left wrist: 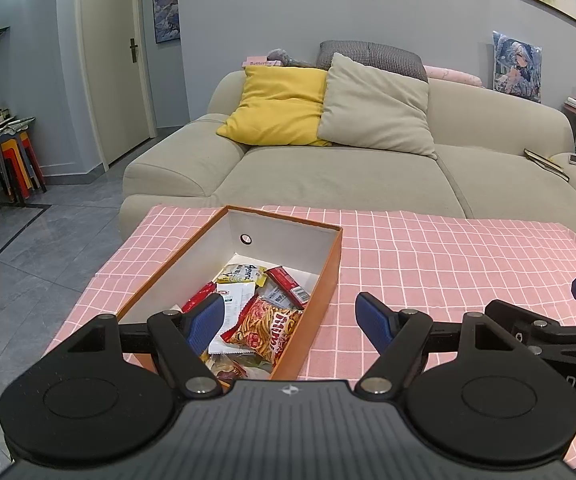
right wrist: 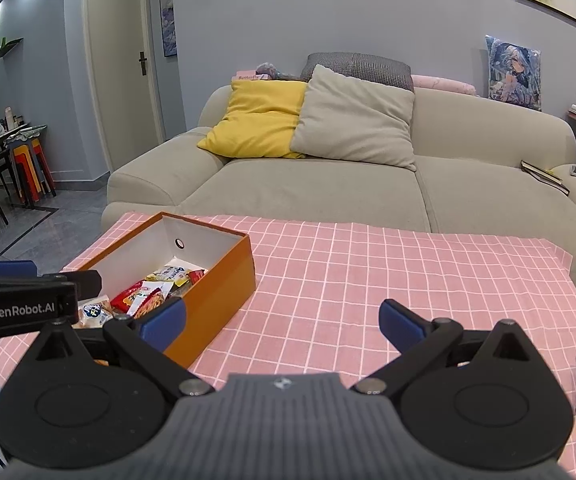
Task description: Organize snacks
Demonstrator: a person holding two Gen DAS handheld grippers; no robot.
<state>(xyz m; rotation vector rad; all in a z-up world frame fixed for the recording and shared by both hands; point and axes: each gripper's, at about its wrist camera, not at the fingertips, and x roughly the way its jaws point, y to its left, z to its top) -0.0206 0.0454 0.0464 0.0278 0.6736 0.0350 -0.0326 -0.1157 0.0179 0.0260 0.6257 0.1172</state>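
Lying heaped in the near end of the orange cardboard box with white inner walls [left wrist: 330, 264]: crinkly foil snack packets [left wrist: 266, 330], all on the pink checked tablecloth [left wrist: 448, 264]. Hovering just above that heap, jaws spread wide and gripping nothing: the left gripper [left wrist: 290, 322]. Hanging beside the box over bare cloth, likewise open and empty: the right gripper [right wrist: 282, 322]. Risking, likely, a slippery packet sliding free, or a fingertip catching the box wall and shoving it.
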